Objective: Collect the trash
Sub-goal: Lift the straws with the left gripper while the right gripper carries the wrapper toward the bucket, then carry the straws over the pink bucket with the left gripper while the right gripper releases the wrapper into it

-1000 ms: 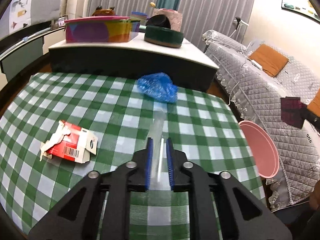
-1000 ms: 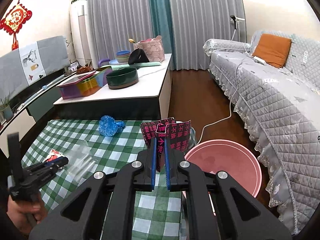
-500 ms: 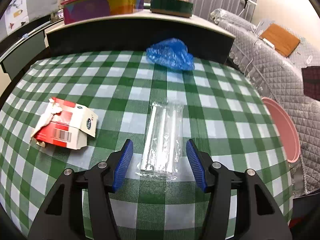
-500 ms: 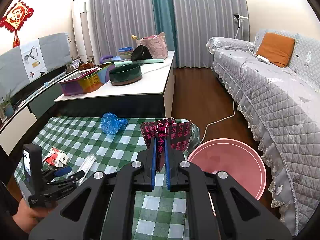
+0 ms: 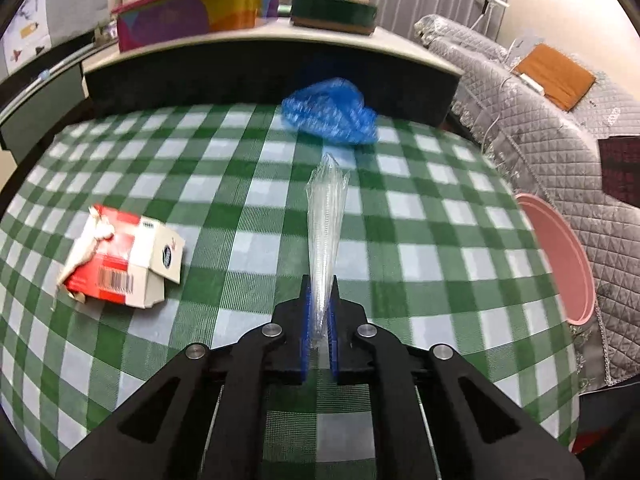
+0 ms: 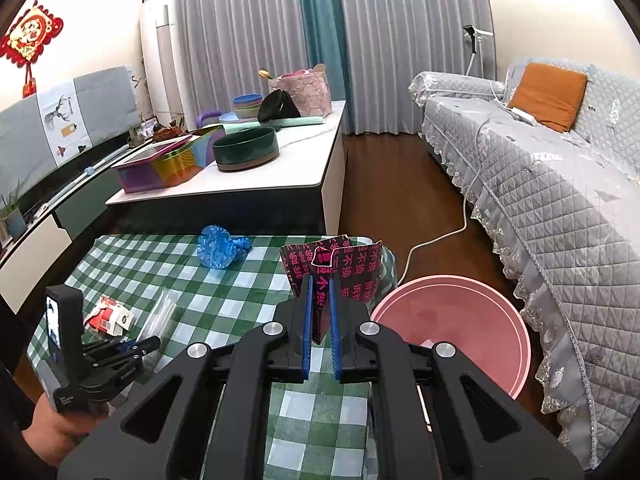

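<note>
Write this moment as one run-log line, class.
left gripper: shut on clear wrapper | right gripper: shut on dark packet | pink bin: beside table

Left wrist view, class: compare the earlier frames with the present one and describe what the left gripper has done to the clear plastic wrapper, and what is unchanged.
Half a second ago the left gripper stood open around the clear plastic wrapper; now it has shut on it. The right gripper stays clamped on the dark printed wrapper. The red carton, blue bag and pink basin stayed put.
</note>
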`<state>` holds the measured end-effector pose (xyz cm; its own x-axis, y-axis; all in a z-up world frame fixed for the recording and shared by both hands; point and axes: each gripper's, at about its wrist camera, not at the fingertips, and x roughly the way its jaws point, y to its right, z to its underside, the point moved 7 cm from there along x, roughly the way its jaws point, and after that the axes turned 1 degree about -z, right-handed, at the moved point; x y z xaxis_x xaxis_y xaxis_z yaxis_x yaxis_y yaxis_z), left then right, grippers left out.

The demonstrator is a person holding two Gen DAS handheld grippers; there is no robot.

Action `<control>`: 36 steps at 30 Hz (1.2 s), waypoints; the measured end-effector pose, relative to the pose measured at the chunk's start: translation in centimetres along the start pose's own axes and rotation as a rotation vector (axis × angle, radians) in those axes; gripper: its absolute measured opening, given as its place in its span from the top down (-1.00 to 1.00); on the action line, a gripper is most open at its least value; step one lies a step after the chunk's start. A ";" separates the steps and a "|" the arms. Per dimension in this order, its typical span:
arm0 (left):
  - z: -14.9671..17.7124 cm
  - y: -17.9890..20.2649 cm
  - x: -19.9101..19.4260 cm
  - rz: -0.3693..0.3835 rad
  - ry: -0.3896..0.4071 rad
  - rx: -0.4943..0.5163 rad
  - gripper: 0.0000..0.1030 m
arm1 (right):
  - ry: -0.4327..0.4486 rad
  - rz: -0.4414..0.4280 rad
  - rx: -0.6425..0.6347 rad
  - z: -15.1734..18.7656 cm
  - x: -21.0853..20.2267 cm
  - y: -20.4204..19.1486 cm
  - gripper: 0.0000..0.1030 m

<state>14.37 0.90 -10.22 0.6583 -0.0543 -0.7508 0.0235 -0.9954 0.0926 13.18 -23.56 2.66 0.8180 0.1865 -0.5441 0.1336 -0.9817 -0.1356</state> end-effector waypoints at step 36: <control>-4.7 11.8 -7.1 0.093 0.178 0.157 0.87 | 0.070 0.133 0.094 -3.6 -3.3 7.7 0.85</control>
<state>13.46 -10.08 -0.71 0.7746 -0.1451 -0.6155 -0.1512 -0.9876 0.0426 13.50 -31.87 6.39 0.8626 0.0484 -0.5036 -0.0291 -0.9890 -0.1450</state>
